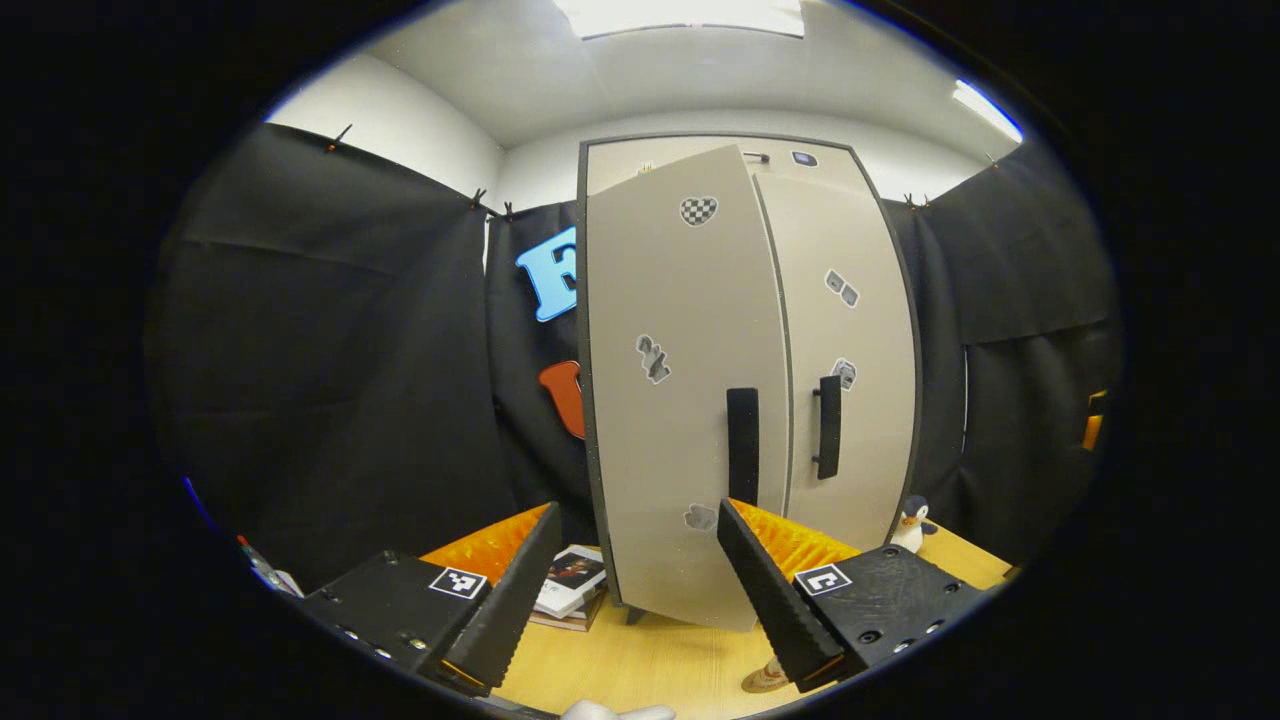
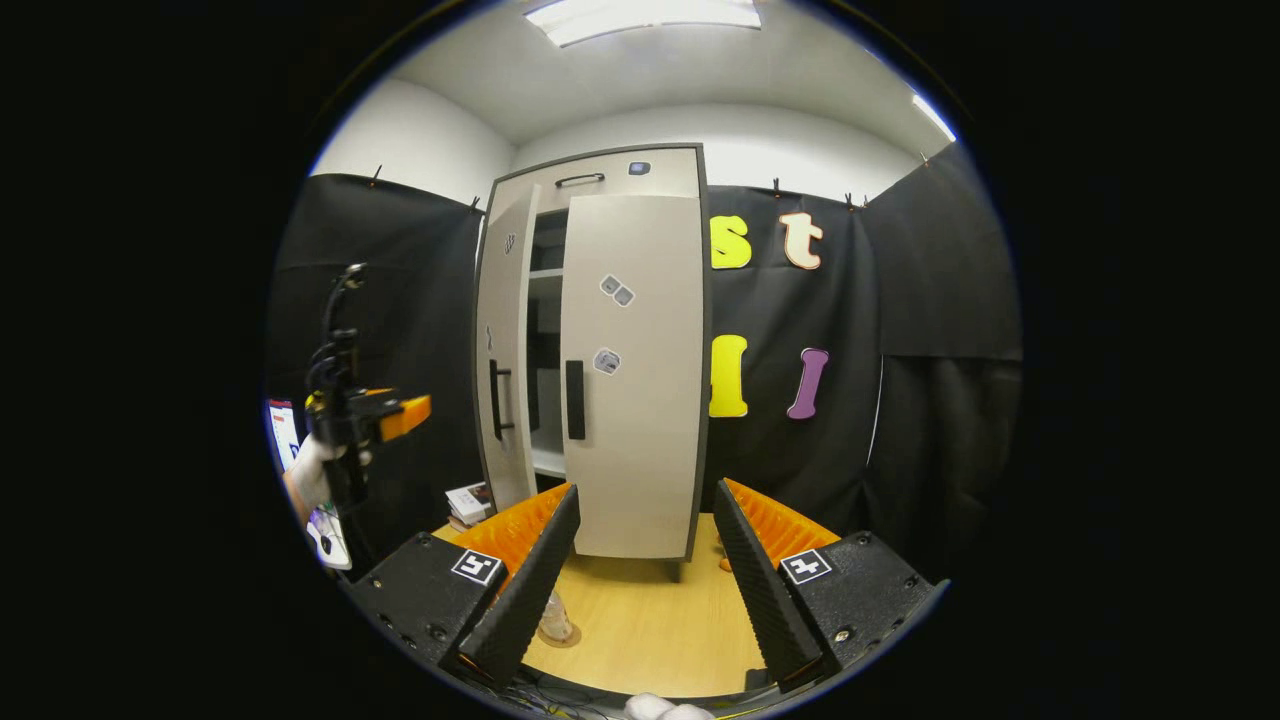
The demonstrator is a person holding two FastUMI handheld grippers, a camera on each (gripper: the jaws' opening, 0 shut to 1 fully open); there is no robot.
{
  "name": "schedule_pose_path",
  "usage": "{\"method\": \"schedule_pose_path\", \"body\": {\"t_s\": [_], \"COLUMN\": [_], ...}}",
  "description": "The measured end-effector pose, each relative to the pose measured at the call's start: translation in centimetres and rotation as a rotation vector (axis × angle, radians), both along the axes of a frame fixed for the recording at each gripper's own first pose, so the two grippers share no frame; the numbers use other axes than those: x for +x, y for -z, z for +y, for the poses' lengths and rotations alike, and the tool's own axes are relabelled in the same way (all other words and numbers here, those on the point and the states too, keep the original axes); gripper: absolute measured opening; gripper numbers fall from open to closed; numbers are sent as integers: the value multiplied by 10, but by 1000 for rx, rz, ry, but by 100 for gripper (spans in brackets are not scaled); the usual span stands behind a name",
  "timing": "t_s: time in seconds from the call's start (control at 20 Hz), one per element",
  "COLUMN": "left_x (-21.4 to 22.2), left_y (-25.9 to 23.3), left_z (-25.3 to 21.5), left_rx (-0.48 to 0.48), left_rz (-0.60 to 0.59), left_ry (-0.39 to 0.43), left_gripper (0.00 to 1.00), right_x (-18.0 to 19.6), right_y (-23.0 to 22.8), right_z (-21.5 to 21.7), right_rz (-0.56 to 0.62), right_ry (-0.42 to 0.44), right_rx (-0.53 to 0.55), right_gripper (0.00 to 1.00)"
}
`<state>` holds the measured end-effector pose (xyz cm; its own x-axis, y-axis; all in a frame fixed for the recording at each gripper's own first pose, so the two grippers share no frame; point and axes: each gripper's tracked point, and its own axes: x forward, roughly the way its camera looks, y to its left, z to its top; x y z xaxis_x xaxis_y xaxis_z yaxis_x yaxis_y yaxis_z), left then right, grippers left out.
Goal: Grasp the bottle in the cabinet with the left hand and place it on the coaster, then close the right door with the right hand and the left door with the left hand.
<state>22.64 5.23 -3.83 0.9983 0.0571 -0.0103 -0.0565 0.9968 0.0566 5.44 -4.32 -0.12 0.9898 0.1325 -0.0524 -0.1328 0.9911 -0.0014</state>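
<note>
My left gripper view looks forward and slightly upward from just above the table (image 1: 640, 655), close to the cabinet (image 1: 745, 380), facing its left door (image 1: 680, 400) nearly head-on. My right gripper view looks from farther back and more to the right side, facing the cabinet (image 2: 600, 360) front. Both views share the cabinet, the wooden tabletop, the black cloth wall and the ceiling lights.

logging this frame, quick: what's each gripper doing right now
Left gripper: open, holding nothing, facing the half-shut left door.
Right gripper: open, holding nothing, facing the shut right door.
</note>
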Motion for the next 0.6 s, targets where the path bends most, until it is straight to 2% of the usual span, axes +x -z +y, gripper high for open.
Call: {"method": "schedule_pose_path", "body": {"t_s": [0.35, 0.6], "left_x": [-85, -114], "left_y": [21, 23], "left_z": [22, 30], "left_rx": [-44, -56], "left_rz": [37, 42], "left_ry": [-46, -58], "left_gripper": [95, 96], "right_x": [-3, -13], "right_y": [0, 7], "right_z": [23, 37], "right_rz": [-24, -40], "right_ry": [39, 64], "right_rx": [-3, -9], "right_gripper": [83, 84]}}
